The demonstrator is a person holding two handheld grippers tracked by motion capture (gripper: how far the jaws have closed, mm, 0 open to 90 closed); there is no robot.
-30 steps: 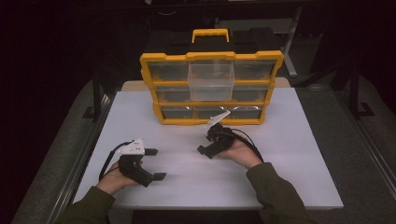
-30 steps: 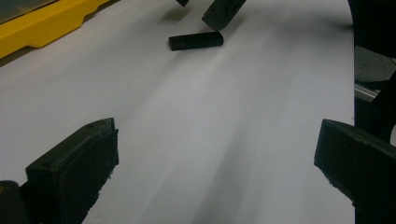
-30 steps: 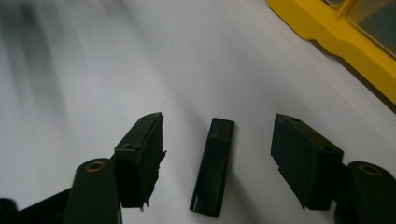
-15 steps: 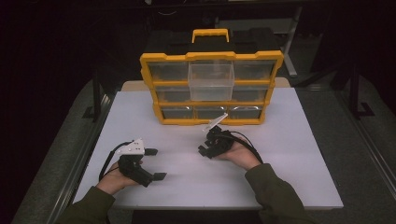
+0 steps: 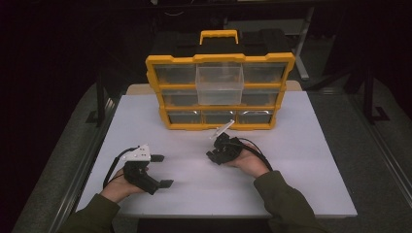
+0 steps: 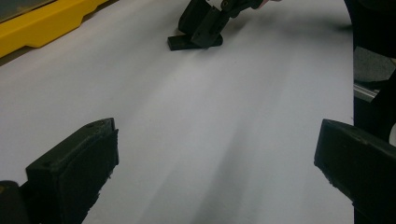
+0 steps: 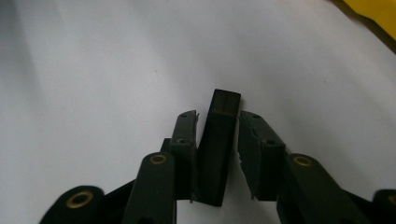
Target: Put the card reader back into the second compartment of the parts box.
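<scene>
The white worktop [image 5: 311,145] is sitting in a dark room, with grey flooring running along both of its sides and dark metal frames standing behind it. A yellow organiser [image 5: 160,77] with a black top and a yellow handle [image 5: 218,35] is standing upright at the far middle of the worktop, holding rows of clear drawers. The top middle drawer [image 5: 219,85] is sticking out of the organiser's front towards the person, and what the drawers are holding is too faint to tell. Just in front of the organiser's lower edge, the right claw [image 5: 212,156] is lying low on the worktop. Its jaws have just been closing and are now pinching a small black block [image 7: 219,149] between the pads. The block is resting on the white surface a short way in front of the organiser. The left claw [image 5: 163,171] is sitting farther from the organiser, off its front left corner, with its jaws spread wide and nothing between them. The right gripper view is making the block's squared end plain between the right claw [image 7: 217,119], with a corner of the organiser [image 7: 378,11] at the edge. The left gripper view is looking between the spread left claw [image 6: 215,163] across bare worktop to the right claw [image 6: 201,32] and the organiser's base [image 6: 42,28].
</scene>
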